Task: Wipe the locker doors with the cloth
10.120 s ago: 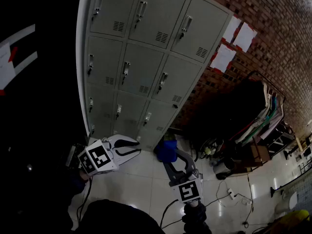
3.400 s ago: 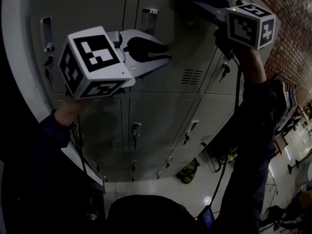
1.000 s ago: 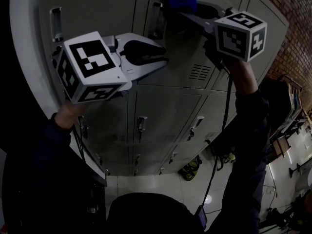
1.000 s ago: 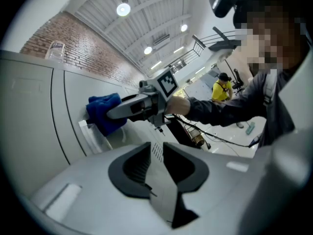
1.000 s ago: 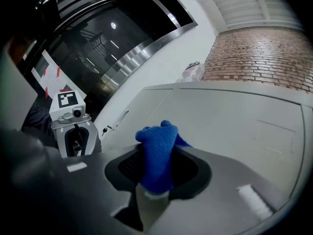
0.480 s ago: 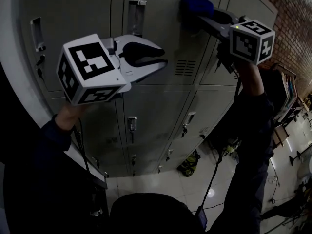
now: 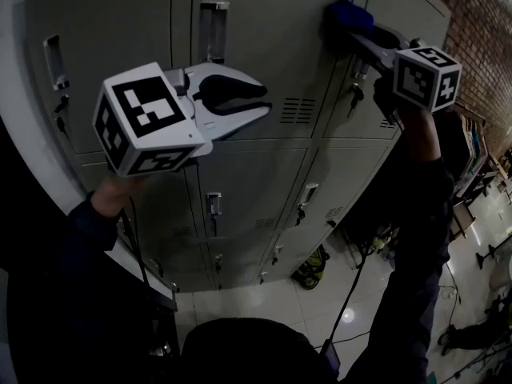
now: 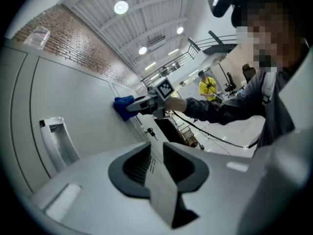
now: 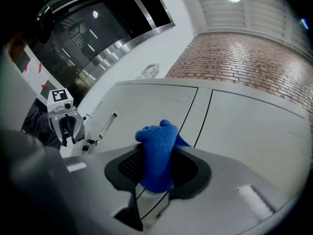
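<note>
The right gripper (image 7: 342, 29) is clenching a blue cloth (image 7: 344, 14) between its jaws and holding it up against the grey locker doors (image 7: 264, 22), in the top row, just beside the seam between the middle door and the right one. In the right gripper view the cloth (image 9: 157, 155) is bulging out past the jaw pads, with that seam running behind it. The left gripper (image 7: 267, 102) is hovering lower and to the left, in front of the middle door, near its vent slots (image 7: 298, 110) and below its handle (image 7: 212, 29). Its jaws are standing a little apart with nothing between them, and a strip of locker is showing through the gap. A brick wall (image 7: 480, 22) is rising to the right of the lockers, and pale floor tiles (image 7: 320, 310) are showing below.
</note>
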A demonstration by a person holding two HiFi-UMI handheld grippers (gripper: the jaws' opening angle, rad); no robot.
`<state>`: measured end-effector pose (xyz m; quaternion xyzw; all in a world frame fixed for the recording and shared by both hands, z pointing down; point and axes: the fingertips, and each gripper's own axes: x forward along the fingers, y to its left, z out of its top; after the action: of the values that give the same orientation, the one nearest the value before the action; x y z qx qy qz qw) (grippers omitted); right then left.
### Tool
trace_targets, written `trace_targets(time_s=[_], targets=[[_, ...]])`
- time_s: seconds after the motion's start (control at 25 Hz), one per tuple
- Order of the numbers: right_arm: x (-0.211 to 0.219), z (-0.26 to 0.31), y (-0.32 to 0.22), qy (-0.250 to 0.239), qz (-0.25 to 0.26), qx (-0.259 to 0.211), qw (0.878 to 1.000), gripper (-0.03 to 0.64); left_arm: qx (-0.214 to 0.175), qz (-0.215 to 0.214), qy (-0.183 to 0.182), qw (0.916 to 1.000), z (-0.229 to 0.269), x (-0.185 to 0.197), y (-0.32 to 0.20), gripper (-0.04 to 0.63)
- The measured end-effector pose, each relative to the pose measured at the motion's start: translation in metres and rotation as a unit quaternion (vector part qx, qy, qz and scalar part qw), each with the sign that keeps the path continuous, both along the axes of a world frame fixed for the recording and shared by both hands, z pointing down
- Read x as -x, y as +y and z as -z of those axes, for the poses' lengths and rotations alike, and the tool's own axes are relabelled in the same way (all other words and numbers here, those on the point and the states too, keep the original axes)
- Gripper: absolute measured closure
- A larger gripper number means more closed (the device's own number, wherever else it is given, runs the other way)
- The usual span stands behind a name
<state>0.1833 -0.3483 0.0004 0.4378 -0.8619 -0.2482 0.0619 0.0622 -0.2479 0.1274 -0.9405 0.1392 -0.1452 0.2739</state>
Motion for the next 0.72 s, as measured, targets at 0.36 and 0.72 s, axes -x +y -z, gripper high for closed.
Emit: trace_targets(time_s=[0.36, 0.72], targets=[[0.056, -0.005, 0.035, 0.014, 0.053, -0.022, 0.998, 0.494, 0.007, 0.011, 0.004, 0.9999, -0.003, 0.011, 0.004, 0.538], [0.175, -0.026, 0.051, 0.049, 0.158, -0.004, 0.986, 0.494, 0.005, 0.038, 0.008, 0.9992, -0.009, 0.039, 0.016, 0.538]])
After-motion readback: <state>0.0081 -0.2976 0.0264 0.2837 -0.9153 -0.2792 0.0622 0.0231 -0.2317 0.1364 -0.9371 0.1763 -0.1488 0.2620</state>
